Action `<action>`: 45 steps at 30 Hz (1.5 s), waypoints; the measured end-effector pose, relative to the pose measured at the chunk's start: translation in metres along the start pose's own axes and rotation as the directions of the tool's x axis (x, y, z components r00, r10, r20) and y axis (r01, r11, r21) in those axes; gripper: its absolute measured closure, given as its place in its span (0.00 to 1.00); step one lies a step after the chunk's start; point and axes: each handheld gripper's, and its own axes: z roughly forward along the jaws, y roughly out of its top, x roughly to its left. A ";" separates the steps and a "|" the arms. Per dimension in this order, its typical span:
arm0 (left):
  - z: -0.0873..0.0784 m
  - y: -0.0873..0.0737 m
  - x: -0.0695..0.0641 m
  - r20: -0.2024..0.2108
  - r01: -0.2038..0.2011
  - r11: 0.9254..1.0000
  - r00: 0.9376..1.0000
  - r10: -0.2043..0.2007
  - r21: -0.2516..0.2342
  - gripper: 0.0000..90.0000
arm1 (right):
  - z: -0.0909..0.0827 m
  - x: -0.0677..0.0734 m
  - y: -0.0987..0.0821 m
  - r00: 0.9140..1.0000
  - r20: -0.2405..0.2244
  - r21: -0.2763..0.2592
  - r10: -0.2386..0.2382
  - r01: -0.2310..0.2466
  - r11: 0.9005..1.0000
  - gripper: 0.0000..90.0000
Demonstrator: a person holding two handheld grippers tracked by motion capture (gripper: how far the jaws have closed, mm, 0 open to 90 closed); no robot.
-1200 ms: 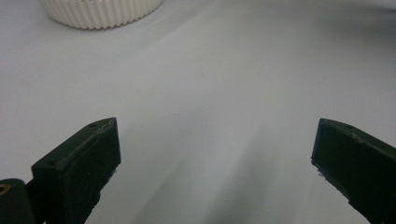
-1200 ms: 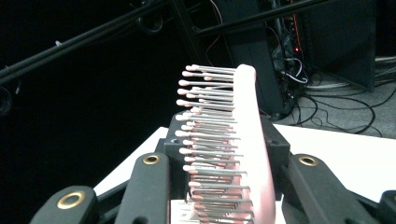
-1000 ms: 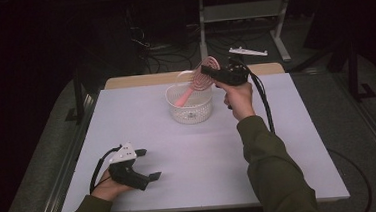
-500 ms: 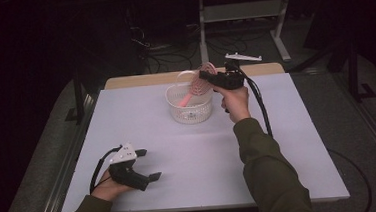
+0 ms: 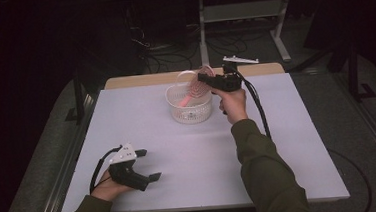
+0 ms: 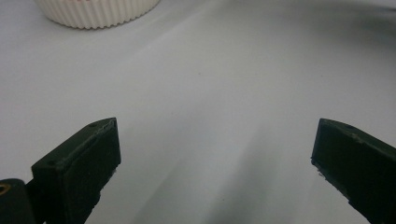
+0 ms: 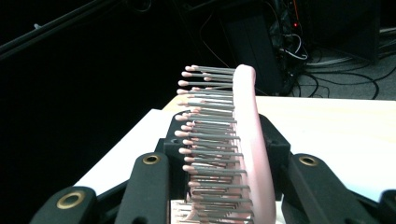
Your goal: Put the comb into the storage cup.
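A pink hairbrush (image 5: pixel 191 93) with grey pink-tipped bristles hangs tilted over a white ribbed basket (image 5: pixel 190 115) at the far middle of the table, its handle reaching down inside the basket. My right gripper (image 5: pixel 204 78) is shut on the brush head, bristles to the left in the right gripper view (image 7: pixel 247 140). My left gripper (image 5: pixel 150 164) rests in the hand near the front left of the white table (image 5: pixel 279 144). It stands open with nothing between its fingers (image 6: pixel 79 172). The left gripper view shows the basket (image 6: pixel 95 11) at top left.
A bare wooden strip (image 5: pixel 144 80) runs along the table's far edge. A small white part (image 5: pixel 241 59) lies behind it. Cables and a metal rack (image 5: pixel 239 12) stand on the dark floor beyond. The right gripper's cable (image 5: pixel 260 111) trails along the forearm.
My right gripper has sunk a little and shifted slightly left with the brush, bringing the handle lower into the basket. The left gripper has stayed put.
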 end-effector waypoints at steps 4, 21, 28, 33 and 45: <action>0.000 0.000 0.000 0.002 -0.001 1.000 1.000 0.001 0.001 0.01 | 0.002 0.000 -0.001 1.000 0.002 0.008 0.000 0.000 1.000 0.70; 0.001 0.000 -0.001 0.005 -0.003 1.000 1.000 0.003 0.006 0.01 | 0.001 -0.010 -0.003 1.000 0.030 0.026 0.011 -0.012 1.000 0.68; 0.001 0.000 -0.001 0.008 -0.001 1.000 1.000 0.001 0.007 0.01 | 0.000 -0.019 -0.006 0.999 0.045 0.028 0.030 -0.031 0.999 0.67; 0.002 0.000 -0.001 0.007 0.000 1.000 1.000 0.000 0.007 0.01 | -0.001 -0.020 -0.007 0.998 0.046 0.032 0.030 -0.032 0.999 0.66; -0.001 0.000 -0.001 -0.013 0.007 1.000 1.000 -0.007 0.005 0.01 | -0.006 -0.021 -0.004 0.996 0.092 0.034 -0.012 0.009 0.999 0.54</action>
